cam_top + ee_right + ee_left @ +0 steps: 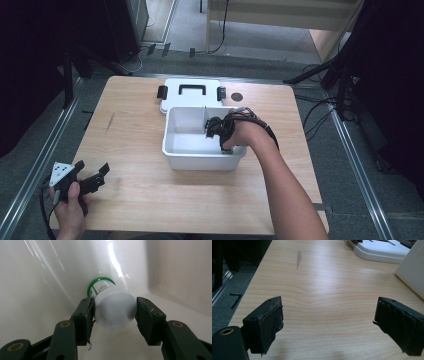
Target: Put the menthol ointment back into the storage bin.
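Left gripper sits near-left on the table, jaws wide apart, while the right gripper (inside the white bin) clamps a white bottle.

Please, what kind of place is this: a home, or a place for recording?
Probably a lab or recording set-up rather than a home: the wooden table stands between metal floor rails, loose cables run over the grey floor, and dark stand legs surround it.

Even overhead light brightens the table; surroundings fall black. Strong glare streaks the bin wall, near jaws blur softly, and the high view looks grainy
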`<state>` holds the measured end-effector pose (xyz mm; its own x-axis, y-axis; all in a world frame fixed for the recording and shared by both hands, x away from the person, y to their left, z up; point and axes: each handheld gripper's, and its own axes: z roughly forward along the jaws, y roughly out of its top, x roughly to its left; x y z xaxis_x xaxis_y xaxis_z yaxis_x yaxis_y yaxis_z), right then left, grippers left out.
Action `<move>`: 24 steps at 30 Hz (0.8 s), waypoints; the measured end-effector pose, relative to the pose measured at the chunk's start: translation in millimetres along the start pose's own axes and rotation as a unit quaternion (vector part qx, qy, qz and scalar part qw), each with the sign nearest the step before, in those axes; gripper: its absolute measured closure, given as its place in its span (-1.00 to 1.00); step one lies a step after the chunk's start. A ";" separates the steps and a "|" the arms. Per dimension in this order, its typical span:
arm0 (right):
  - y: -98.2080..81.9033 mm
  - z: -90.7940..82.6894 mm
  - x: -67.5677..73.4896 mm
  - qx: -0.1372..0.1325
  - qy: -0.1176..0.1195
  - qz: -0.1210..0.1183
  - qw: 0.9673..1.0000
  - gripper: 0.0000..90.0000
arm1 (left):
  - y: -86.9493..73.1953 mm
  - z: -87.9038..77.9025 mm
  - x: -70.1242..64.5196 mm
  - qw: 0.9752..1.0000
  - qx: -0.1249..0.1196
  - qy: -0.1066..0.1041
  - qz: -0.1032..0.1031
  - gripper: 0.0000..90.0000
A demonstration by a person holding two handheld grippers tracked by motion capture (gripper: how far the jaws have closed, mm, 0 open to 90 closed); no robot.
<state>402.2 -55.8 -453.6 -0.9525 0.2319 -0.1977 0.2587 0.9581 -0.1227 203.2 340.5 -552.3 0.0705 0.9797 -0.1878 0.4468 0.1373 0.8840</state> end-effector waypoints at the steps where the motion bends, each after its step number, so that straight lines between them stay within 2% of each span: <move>1: 0.0 -0.1 0.2 -0.001 0.000 0.001 1.000 0.13 | 0.0 0.0 0.0 1.000 0.000 0.000 0.000 -0.81; 6: 0.2 -0.4 -0.1 -0.003 0.003 0.001 1.000 0.18 | 0.0 0.0 0.2 1.000 0.001 0.000 0.000 -0.81; 14: -1.7 -2.0 -0.9 -0.010 0.010 0.002 1.000 0.13 | 0.0 0.0 0.3 1.000 0.000 0.000 -0.001 -0.81; 19: -6.9 -11.9 -4.1 -0.037 0.017 0.025 0.999 0.03 | 0.0 0.1 0.3 1.000 0.000 -0.001 -0.001 -0.81; 24: -14.4 -26.2 -6.7 -0.059 0.017 0.031 0.998 -0.01 | 0.0 0.1 0.2 1.000 0.000 0.000 0.000 -0.81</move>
<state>400.6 -66.7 -425.0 -0.9403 0.2956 -0.1685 0.2991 0.9542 0.0050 203.3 340.7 -552.3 0.0707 0.9795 -0.1885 0.4469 0.1379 0.8839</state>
